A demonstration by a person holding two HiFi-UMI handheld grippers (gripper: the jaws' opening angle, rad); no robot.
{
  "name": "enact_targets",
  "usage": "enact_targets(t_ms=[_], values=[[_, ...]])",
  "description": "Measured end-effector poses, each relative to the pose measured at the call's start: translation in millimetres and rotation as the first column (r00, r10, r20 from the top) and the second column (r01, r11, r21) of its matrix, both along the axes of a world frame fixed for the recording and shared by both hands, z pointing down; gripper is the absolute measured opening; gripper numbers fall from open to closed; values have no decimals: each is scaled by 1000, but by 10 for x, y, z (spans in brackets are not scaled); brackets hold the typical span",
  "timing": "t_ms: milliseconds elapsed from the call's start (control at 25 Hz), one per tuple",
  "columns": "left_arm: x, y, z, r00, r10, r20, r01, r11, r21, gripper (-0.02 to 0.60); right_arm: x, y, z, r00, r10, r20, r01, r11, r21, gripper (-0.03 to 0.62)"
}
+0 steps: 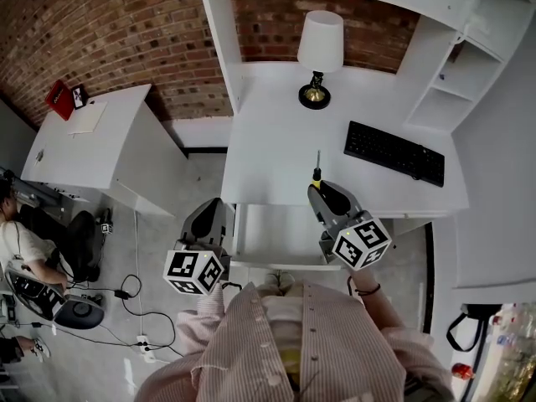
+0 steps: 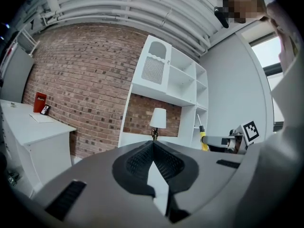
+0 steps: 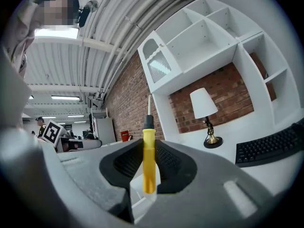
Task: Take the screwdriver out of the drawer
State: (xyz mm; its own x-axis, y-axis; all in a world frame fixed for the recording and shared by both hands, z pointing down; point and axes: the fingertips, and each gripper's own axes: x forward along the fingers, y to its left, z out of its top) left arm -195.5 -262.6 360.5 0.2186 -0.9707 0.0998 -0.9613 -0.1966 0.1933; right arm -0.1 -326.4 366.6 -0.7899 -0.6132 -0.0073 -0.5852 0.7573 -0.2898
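Observation:
The screwdriver has a yellow handle and a thin metal shaft. My right gripper is shut on the handle, and the shaft points toward the back of the desk. In the right gripper view the screwdriver stands upright between the pads, lifted over the desk. Below the desk's front edge the white drawer is open. My left gripper hangs to the left of the drawer; its pads meet at the tips with nothing between them. From the left gripper view the screwdriver shows off to the right.
On the white desk stand a lamp and a black keyboard, with shelves at the right. A white side table stands left. A seated person and floor cables are lower left.

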Motion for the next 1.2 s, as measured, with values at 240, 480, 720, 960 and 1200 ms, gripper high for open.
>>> enact_targets(t_ms=[240,480,720,960,1200], values=[[-9,-10,-122,1000,-12,16,11,999,31,-2,241,-62,-134,997,57,42,-58,998,16,78],[-30,-9,-237,999,-27,25,25,998,57,-2,402,-100,-270,993,101,61,-103,994,40,78],[-69,-19,-291,998,-43,45,40,997,73,-2,462,-118,-288,991,126,45,-129,990,52,79],[-78,-36,-262,998,-50,46,47,997,64,-2,470,-141,-244,991,129,26,-130,990,49,80],[-51,-54,-195,997,-43,62,40,998,49,-2,454,-146,-191,992,126,1,-125,991,53,79]])
